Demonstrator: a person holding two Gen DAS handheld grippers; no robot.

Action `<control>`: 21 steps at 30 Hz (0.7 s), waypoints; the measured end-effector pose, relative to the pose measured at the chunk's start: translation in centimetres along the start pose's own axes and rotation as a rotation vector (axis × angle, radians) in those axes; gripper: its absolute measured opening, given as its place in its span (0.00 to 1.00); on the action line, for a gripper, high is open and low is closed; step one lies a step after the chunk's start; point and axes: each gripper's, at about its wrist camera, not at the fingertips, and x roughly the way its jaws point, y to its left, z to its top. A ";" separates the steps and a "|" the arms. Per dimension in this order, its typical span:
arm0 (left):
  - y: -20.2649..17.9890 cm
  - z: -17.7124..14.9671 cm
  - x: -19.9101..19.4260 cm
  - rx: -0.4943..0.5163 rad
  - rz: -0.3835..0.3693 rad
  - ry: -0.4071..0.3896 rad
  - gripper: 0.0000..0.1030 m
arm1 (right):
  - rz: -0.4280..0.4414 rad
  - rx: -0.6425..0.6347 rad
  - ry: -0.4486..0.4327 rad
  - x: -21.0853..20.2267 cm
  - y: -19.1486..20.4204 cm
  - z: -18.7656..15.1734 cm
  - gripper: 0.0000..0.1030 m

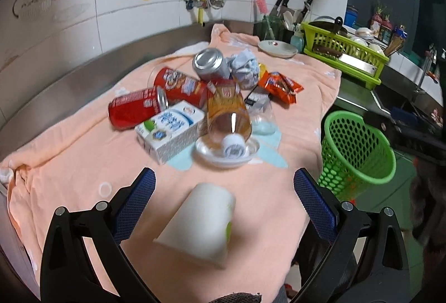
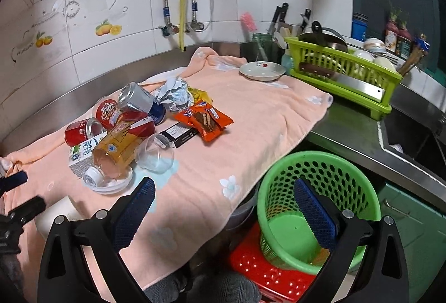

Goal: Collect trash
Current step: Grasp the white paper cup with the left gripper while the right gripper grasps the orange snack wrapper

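Note:
A white paper cup (image 1: 199, 222) lies on its side on the peach towel (image 1: 83, 163), between the fingers of my open left gripper (image 1: 223, 180); neither pad touches it. Farther back is a pile of trash: a red can (image 1: 131, 109), a red crisps tube (image 1: 181, 85), a silver can (image 1: 210, 63), a milk carton (image 1: 170, 130), an orange bottle (image 1: 227, 113), orange wrappers (image 1: 281, 85) and crumpled paper (image 1: 245, 67). My right gripper (image 2: 224, 188) is open and holds nothing, above the towel's edge and the green mesh basket (image 2: 315, 177).
The basket stands on a red stool (image 2: 264, 272) below the counter's edge. A white plate (image 2: 262, 71), a green dish rack (image 2: 343, 74), a knife holder (image 2: 278, 21) and a sink (image 2: 412, 135) lie to the right. Tiled wall and pipes close off the back.

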 end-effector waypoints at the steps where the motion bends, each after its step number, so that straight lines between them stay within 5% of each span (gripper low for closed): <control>1: 0.3 -0.3 0.0 0.003 -0.016 0.010 0.95 | 0.009 -0.010 0.004 0.5 0.2 0.2 0.94; 5: 0.8 -1.4 0.9 0.004 -0.061 0.071 0.94 | 0.039 -0.030 0.022 1.8 0.5 0.6 0.94; 13: 1.2 -2.5 3.9 0.062 -0.033 0.182 0.93 | 0.118 -0.056 0.063 4.9 1.1 2.3 0.94; 21: 2.1 -2.9 5.3 0.075 -0.048 0.243 0.80 | 0.201 -0.096 0.110 9.3 0.6 6.0 0.93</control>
